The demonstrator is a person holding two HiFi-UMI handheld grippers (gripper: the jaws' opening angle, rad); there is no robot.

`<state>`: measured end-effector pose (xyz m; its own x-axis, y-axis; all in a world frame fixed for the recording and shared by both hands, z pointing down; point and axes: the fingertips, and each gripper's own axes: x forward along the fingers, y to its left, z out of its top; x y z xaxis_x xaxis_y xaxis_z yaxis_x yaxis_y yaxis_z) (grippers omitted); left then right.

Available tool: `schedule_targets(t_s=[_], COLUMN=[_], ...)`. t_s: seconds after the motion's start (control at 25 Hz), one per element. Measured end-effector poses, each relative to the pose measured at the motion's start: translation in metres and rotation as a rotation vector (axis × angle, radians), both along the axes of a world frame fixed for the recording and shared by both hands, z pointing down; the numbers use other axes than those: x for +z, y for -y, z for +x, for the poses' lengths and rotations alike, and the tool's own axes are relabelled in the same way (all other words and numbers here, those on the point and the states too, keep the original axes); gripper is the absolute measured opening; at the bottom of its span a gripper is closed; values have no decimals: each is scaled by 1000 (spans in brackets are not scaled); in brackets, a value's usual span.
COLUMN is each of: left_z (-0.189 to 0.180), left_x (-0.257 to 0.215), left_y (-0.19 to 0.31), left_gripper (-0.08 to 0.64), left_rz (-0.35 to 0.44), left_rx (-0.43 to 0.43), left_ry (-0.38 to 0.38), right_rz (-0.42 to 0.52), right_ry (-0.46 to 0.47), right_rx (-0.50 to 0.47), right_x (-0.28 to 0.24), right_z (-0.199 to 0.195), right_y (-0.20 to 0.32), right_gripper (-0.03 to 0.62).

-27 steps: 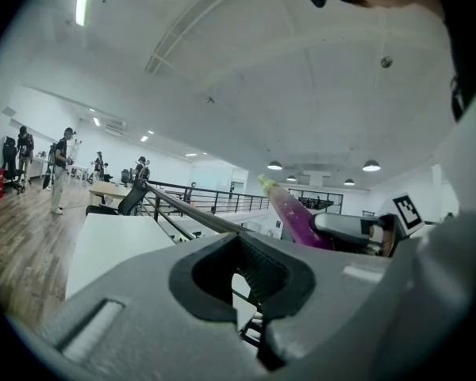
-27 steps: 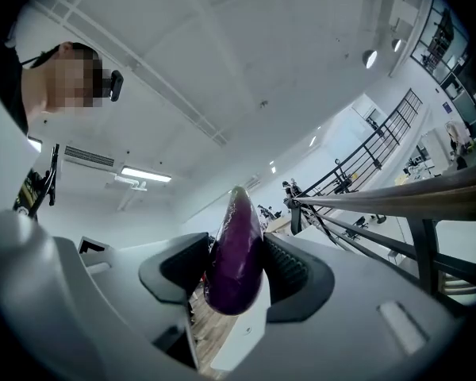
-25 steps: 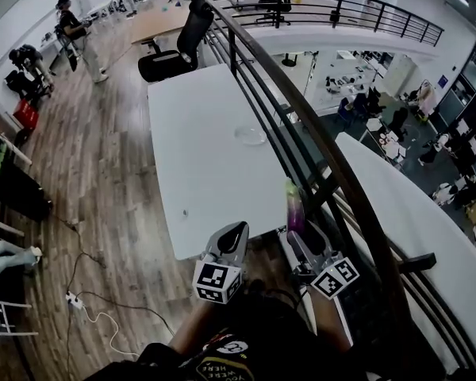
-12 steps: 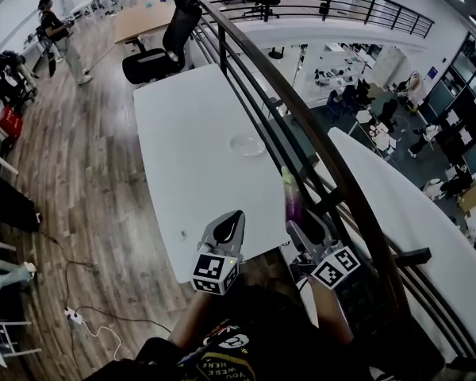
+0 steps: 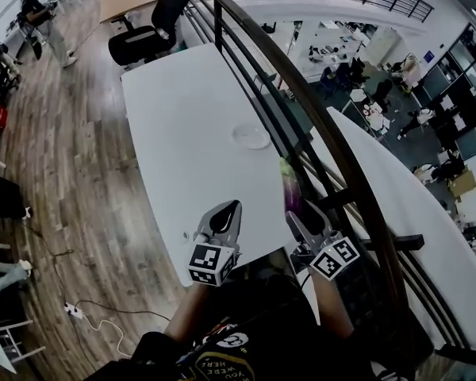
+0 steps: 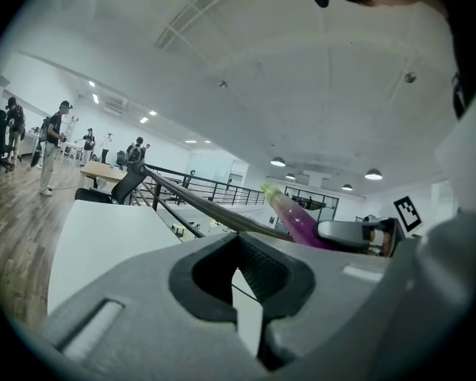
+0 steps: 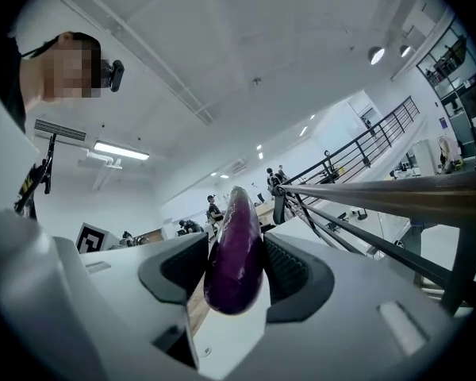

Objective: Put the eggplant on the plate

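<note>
A purple eggplant with a green stem end is held in my right gripper, pointing forward past the table's near right corner. In the right gripper view the eggplant fills the gap between the two dark pads, which press on its sides. A clear round plate lies on the white table near its right edge, well ahead of both grippers. My left gripper hovers over the table's near edge, jaws together and empty. The left gripper view shows its own closed jaws and the eggplant to the right.
A dark metal railing runs along the table's right side, close to the right gripper. A black office chair stands at the table's far end. People stand far left on the wood floor, where a cable and power strip lie.
Both grippers have come forward together toward the table, so the table and plate now sit nearer. The eggplant stays in the right gripper and the left stays closed.
</note>
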<state>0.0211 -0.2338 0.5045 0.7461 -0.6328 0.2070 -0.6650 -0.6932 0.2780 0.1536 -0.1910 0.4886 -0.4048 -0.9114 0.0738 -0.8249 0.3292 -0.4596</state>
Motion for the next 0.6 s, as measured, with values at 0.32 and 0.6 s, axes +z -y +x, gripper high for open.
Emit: schedule_targets(t_s=[0.32, 0.6], left_z=[-2, 29], left_x=[12, 23], left_y=[32, 67], left_gripper=[5, 5], left_rz=[-15, -33], left_rx=[-37, -51], left_ry=[16, 42], right_rz=[-27, -48], right_ry=[-69, -129], right_rx=[-61, -136], right_x=[26, 46], right_z=[10, 25], right_y=[56, 106], right_gripper=[218, 218])
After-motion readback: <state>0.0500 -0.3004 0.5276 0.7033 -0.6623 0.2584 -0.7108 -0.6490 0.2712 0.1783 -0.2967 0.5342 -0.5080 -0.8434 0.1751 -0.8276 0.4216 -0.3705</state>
